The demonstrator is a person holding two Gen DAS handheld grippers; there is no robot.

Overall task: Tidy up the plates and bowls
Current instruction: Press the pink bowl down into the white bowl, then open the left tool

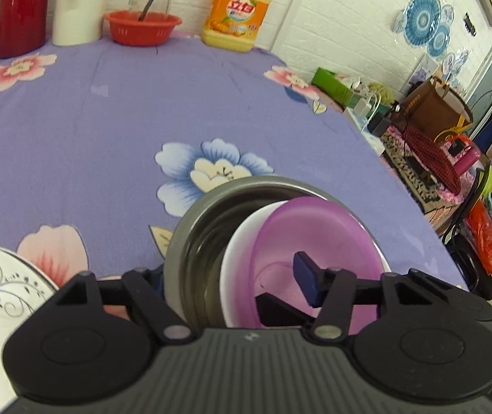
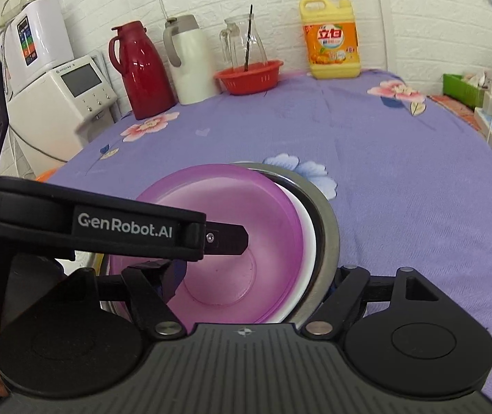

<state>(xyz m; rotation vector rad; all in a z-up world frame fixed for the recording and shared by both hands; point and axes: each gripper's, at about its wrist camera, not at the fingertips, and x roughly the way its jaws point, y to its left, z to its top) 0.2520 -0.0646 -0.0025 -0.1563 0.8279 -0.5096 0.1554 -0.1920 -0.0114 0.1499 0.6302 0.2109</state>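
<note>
The purple bowl point(image 1: 318, 241) sits nested in a white bowl point(image 1: 237, 252) inside the steel basin point(image 1: 183, 241); my left claw point(image 1: 232, 289) straddles their rims, contact unclear. The floral plate point(image 1: 1, 286) beside the basin remains.

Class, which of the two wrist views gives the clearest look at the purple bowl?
The right wrist view: the purple bowl shows most of its rim and its flat bottom, nested in a white bowl and a steel bowl. The left wrist view shows it closer, with its near side hidden.
</note>
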